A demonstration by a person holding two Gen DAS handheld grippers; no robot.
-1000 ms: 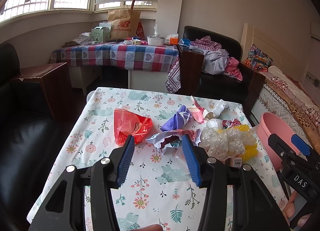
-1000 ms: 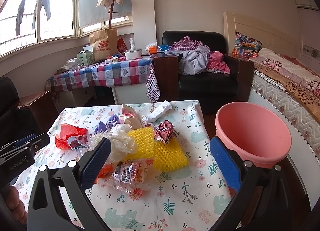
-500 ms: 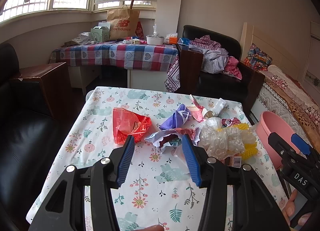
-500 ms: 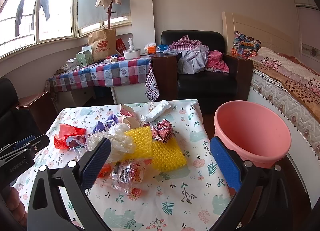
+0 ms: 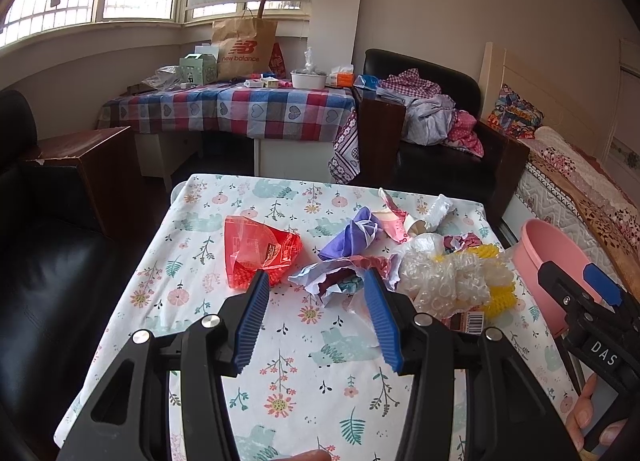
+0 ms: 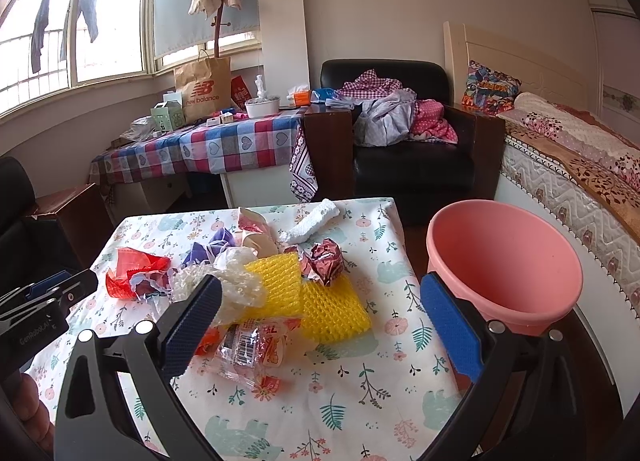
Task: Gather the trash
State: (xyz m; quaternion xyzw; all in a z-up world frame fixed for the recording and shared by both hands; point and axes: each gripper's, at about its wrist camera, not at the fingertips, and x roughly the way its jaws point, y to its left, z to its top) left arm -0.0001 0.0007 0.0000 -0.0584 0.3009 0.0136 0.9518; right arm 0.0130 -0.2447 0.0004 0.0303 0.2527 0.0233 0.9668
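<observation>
Trash lies in a heap on the floral table: a red plastic bag, a purple wrapper, torn white and red paper, bubble wrap, yellow foam net, a crumpled foil wrapper and a clear snack packet. My left gripper is open and empty, above the table just short of the torn paper. My right gripper is open wide and empty, above the yellow net and packet. A pink bucket stands right of the table.
A black sofa lies left of the table. Behind are a checked-cloth table with a paper bag, a black armchair piled with clothes, and a bed at the right. The right gripper also shows in the left wrist view.
Both grippers have drawn back and up a little, so the trash looks slightly farther. Jaws stay open. Nothing on the table has moved.
</observation>
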